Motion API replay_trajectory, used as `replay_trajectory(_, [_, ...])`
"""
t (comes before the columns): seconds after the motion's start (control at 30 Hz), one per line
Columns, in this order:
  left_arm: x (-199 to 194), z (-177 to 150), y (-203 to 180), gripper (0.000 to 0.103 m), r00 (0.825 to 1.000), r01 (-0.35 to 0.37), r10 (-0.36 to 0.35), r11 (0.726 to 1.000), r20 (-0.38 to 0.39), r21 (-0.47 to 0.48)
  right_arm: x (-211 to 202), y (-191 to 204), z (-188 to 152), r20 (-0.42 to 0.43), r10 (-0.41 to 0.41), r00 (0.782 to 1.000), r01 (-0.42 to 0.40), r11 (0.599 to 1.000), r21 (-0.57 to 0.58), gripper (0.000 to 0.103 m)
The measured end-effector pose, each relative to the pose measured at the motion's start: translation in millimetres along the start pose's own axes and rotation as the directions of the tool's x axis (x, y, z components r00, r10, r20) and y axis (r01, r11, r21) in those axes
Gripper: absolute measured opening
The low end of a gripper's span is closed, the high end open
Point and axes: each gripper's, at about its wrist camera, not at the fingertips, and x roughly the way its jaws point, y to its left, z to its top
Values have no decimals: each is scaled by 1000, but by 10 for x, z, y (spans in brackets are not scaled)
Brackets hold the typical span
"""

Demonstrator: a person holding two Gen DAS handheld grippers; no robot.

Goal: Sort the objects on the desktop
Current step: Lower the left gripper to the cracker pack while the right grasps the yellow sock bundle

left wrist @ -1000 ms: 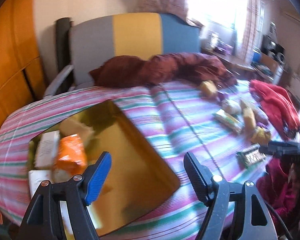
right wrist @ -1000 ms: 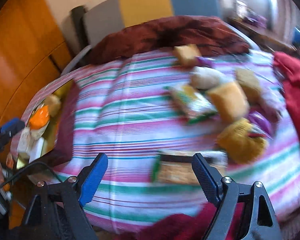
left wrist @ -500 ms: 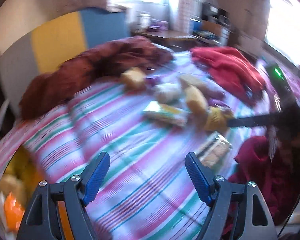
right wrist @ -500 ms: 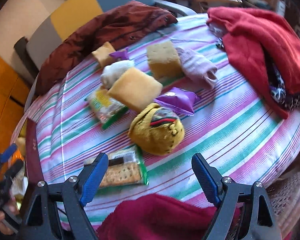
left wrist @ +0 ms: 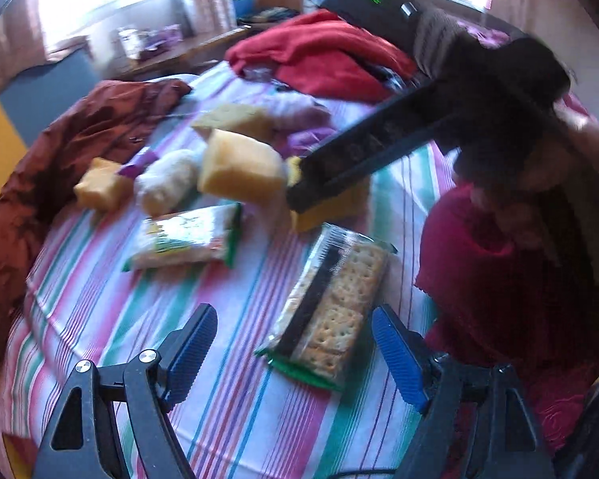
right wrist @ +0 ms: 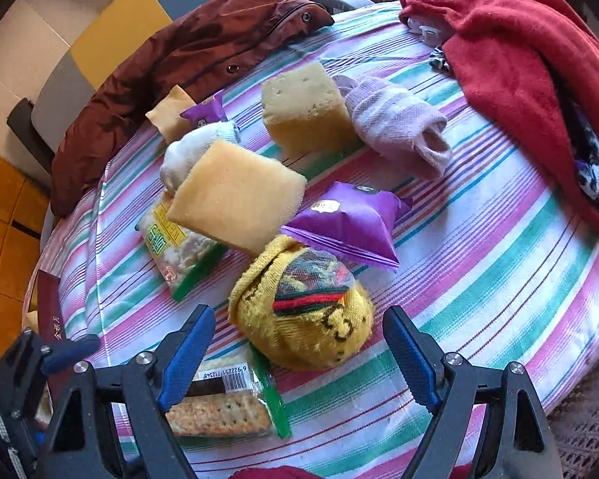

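My left gripper [left wrist: 295, 355] points down at a clear pack of crackers [left wrist: 331, 307] on the striped tablecloth [left wrist: 227, 399]. Its jaws are opening, and the pack lies just ahead between the blue pads without touching them. My right gripper [right wrist: 297, 355] stands open over a rolled yellow sock [right wrist: 303, 315], which sits between its fingers untouched. Beyond the sock lie a purple packet [right wrist: 347, 219], a flat yellow sponge [right wrist: 235, 195], a thick sponge [right wrist: 303, 107], a green-edged snack pack [right wrist: 175, 247], a white sock [right wrist: 191, 151] and a pink sock [right wrist: 399, 131]. The crackers [right wrist: 219, 411] also show at the right view's bottom left.
A brown jacket [right wrist: 187, 52] lies along the table's far left edge and a red fleece [right wrist: 519, 52] covers the far right. A dark red box edge [right wrist: 50, 311] stands at the left. A person in a maroon top [left wrist: 499, 279] is close on the right.
The left gripper swung away from the gold-lined box to the pile and came down over the cracker pack, jaws a little wider. The right gripper closed in on the yellow sock.
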Motion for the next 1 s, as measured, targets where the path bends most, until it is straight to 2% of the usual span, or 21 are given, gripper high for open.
replay_trajectory(0.23, [264,62,11,82,998,44,-42,998,-55,40,53,12,0,-15,-6,1000,6,1000,-14,86])
replay_trajectory(0.33, [378,59,46,82,995,61,-59,998,-80,22,51,-2,8,-10,-14,1000,14,1000,-10,86])
replay_trajectory(0.43, [440,42,168,83,991,110,-114,992,-67,-67,57,2,13,-8,-22,1000,22,1000,-16,86])
replay_trajectory(0.53, [444,16,231,84,994,93,-99,990,-47,-106,66,29,21,4,-60,998,60,998,-37,76])
replay_trajectory(0.57, [445,9,235,84,995,83,-88,990,-42,-113,60,32,24,9,-61,998,62,997,-41,64])
replay_trajectory(0.67, [440,-7,229,84,997,67,-72,990,-34,-127,52,23,24,13,-64,998,65,997,-50,60])
replay_trajectory(0.73, [424,-13,217,81,998,57,-61,990,-32,-127,44,20,24,16,-64,998,65,997,-50,59])
replay_trajectory(0.8, [386,-29,192,72,998,46,-50,991,-27,-124,31,5,21,17,-62,998,63,997,-45,58])
replay_trajectory(0.87, [351,-61,158,69,999,36,-38,993,-21,-113,27,5,20,18,-63,998,63,997,-45,57])
replay_trajectory(0.9, [333,-80,150,64,999,39,-42,993,-17,-115,26,8,22,19,-62,998,63,997,-47,56])
replay_trajectory(1.0, [267,-152,131,62,999,38,-40,990,-12,-134,17,40,25,28,-57,998,58,997,-59,52])
